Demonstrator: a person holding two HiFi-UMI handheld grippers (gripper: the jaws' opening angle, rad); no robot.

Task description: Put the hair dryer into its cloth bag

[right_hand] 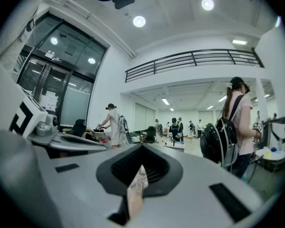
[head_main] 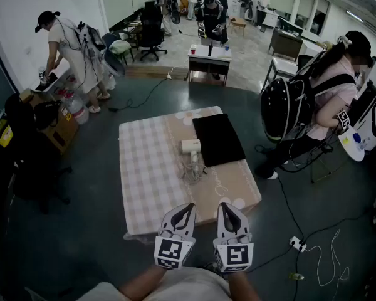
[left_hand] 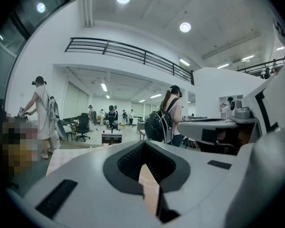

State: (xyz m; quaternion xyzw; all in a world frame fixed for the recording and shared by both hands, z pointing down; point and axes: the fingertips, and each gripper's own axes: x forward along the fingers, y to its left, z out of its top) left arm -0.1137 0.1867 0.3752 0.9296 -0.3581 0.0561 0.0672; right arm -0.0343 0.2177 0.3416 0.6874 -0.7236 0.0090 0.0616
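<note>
A white hair dryer [head_main: 190, 147] lies near the middle of the low table [head_main: 144, 168], which has a checked cloth over it. Its grey cord [head_main: 193, 169] is bunched just in front of it. The black cloth bag [head_main: 218, 138] lies flat, right beside the dryer on its right. My left gripper [head_main: 187, 208] and right gripper [head_main: 226, 207] hang side by side over the table's near edge, well short of the dryer. Both are shut with nothing in them. In the left gripper view the jaws [left_hand: 148, 175] meet, and so do those in the right gripper view [right_hand: 137, 180]; only a sliver of tablecloth shows between them.
A person with a black backpack [head_main: 288, 108] bends over just right of the table. A power strip and cables [head_main: 299, 244] lie on the floor at right. Boxes and bottles [head_main: 66, 121] stand at left, a small desk [head_main: 209, 54] beyond the table.
</note>
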